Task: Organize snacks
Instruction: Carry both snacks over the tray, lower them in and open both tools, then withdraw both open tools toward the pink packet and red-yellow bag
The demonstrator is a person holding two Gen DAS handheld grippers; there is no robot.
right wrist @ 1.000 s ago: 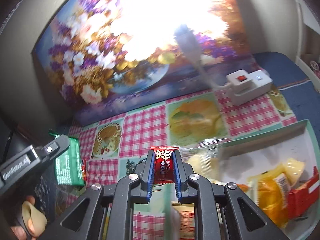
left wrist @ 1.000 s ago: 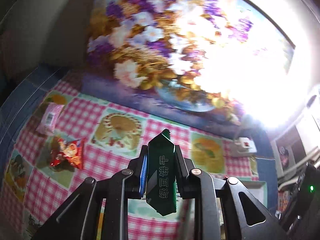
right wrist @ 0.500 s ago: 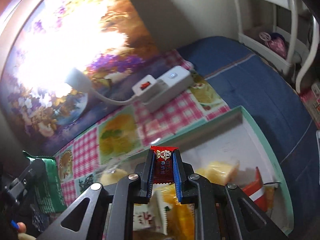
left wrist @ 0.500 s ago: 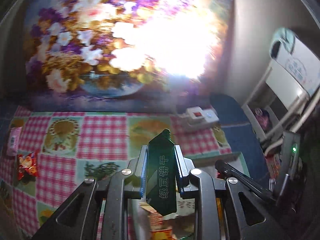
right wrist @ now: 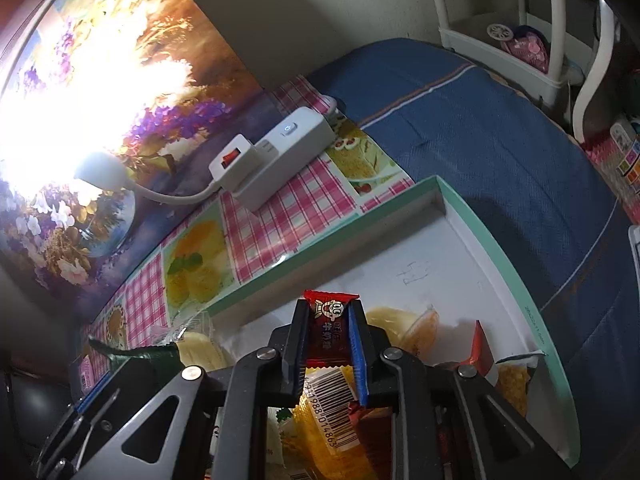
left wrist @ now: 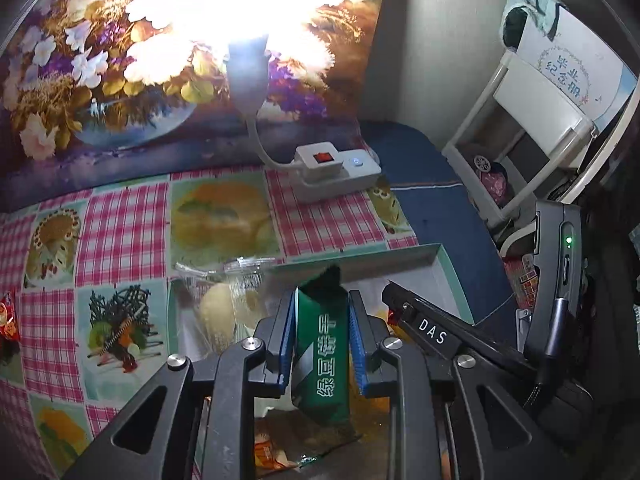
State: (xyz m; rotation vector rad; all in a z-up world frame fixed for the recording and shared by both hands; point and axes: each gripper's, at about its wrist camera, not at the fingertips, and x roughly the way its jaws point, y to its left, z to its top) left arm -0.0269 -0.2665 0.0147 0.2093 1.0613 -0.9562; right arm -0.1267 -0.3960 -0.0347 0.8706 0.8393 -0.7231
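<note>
The left gripper is clamped on a dark green biscuit packet, held upright, its lower end cut off behind the gripper's frame. The right gripper is clamped on a small red candy wrapper, whose lower part is likewise hidden. Both hang over a shallow white box with a mint-green rim, near the right edge of the counter, which wears a pink checked cloth with food pictures. In the box lie a clear bag of pale buns, a yellow packet with a barcode and a red packet, all partly covered by the grippers. Another red snack lies at the counter's left edge, cut off by the frame. A white power strip sits at the back edge; its lamp's glare washes out much of the flower painting.
</note>
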